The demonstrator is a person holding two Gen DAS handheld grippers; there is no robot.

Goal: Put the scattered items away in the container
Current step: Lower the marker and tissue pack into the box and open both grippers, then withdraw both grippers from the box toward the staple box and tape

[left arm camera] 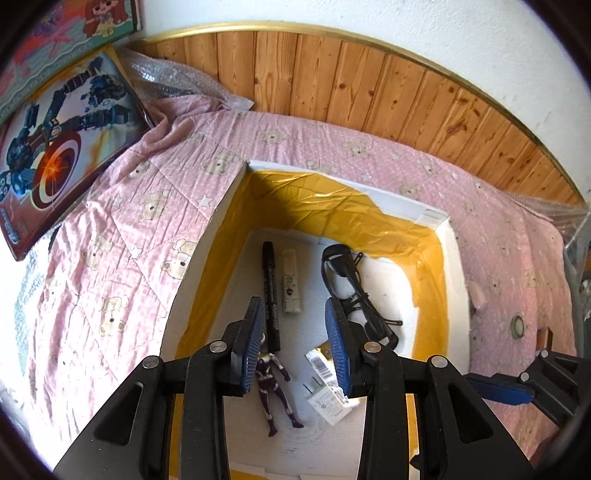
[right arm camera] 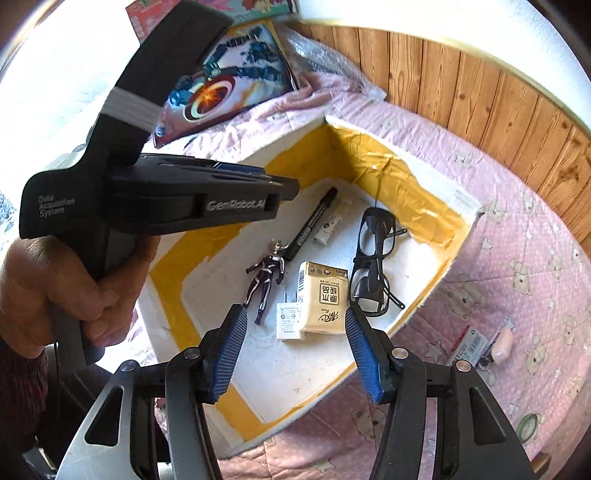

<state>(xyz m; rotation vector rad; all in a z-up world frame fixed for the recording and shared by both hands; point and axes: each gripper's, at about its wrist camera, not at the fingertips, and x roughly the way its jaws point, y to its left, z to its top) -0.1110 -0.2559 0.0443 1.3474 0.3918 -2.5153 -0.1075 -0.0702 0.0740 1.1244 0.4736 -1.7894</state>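
My bed is spread with a pink quilt printed with teddy bears and stars, running up to a wood-panelled wall. On the quilt sits the white foam box, its inner walls lined with yellow tape.

At the head of the bed lies a robot-and-shield picture box, with a cartoon-girl box beyond it and bubble wrap beside them.

My left tool hangs over the box with its blue pads spread and nothing between them. From the right wrist view I see my left hand around its handle, whose side reads "GenRobot.AI" and "Data Acquisition System". My right tool is likewise released, empty, poised above the near edge of the box.

Inside the box, on its floor: black safety glasses toward the right wall; a pack of tissues with Chinese writing I cannot read clearly; a white plug adapter touching the pack's left side; a black marker lying along the left; a purple-and-silver action figure just below the marker; and a small white tube beside the marker's far end.

Out on the quilt, right of the box, lie a small labelled card, a pale pink earbud-style case and a roll of tape.
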